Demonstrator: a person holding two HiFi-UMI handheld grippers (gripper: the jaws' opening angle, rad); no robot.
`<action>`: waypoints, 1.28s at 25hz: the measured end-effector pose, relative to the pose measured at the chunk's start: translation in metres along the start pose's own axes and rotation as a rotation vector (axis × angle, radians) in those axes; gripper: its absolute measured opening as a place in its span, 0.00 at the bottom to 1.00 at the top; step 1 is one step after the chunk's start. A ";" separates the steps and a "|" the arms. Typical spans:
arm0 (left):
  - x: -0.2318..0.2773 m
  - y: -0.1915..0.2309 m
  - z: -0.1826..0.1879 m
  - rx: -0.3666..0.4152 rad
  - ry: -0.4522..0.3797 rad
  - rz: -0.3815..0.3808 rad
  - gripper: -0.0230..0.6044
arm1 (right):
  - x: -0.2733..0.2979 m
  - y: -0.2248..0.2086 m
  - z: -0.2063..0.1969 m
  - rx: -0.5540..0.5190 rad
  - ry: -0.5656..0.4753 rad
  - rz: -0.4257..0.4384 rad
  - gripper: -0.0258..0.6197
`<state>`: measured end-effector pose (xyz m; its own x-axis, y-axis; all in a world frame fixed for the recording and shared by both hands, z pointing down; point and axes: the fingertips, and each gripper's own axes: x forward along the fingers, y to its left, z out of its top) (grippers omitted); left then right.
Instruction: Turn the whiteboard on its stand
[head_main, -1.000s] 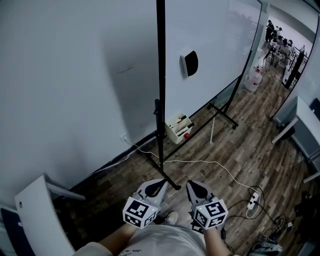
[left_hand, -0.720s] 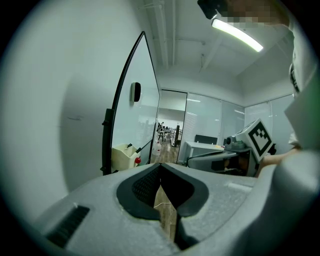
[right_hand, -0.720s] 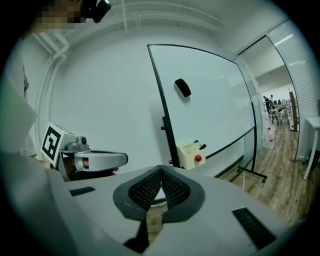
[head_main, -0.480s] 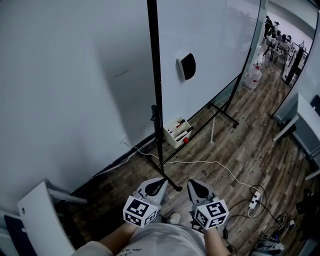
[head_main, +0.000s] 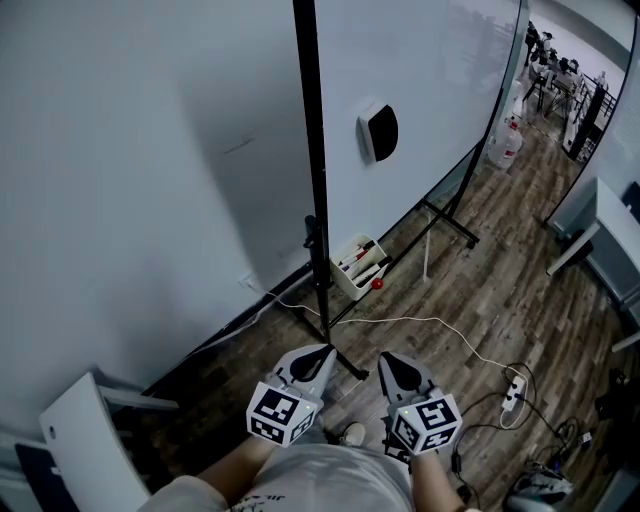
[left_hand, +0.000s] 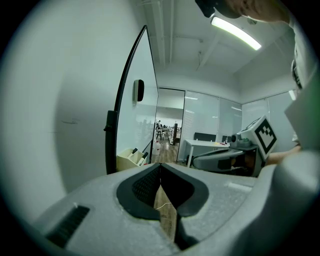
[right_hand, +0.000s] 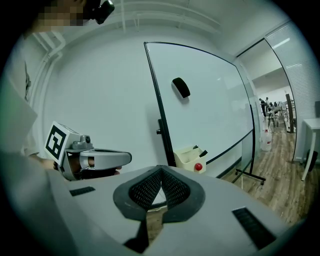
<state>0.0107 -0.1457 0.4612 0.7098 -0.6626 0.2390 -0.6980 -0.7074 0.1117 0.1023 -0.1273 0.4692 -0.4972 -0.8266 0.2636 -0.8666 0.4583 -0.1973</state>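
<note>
The whiteboard (head_main: 430, 70) is being carried on its stand (head_main: 312, 150) ahead of the left tool (head_main: 318, 352) and right tool (head_main: 390, 362), with an eraser (head_main: 379, 131) on it and a tray (head_main: 357, 266) below

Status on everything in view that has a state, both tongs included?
whiteboard: upright on stand, not gripped
eraser: stuck to board face
marker box: beside stand, stocked
left tongs: shut, empty
right tongs: shut, empty
power strip: on floor, corded

No legible text, brand or number; whiteboard (head_main: 440, 120) unwritten, marker cubes (head_main: 281, 416) show square codes only.
</note>
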 end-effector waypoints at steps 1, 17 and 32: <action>0.002 0.006 0.001 0.001 -0.001 0.008 0.05 | 0.004 -0.001 0.001 -0.004 0.001 0.000 0.05; 0.053 0.103 0.004 -0.073 0.033 0.138 0.10 | 0.061 -0.017 0.027 -0.036 -0.002 0.021 0.05; 0.125 0.167 0.029 -0.031 0.041 0.117 0.46 | 0.075 -0.026 0.022 -0.008 0.017 0.016 0.05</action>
<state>-0.0142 -0.3534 0.4812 0.6190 -0.7294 0.2911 -0.7791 -0.6172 0.1102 0.0883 -0.2080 0.4729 -0.5113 -0.8137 0.2766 -0.8590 0.4739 -0.1937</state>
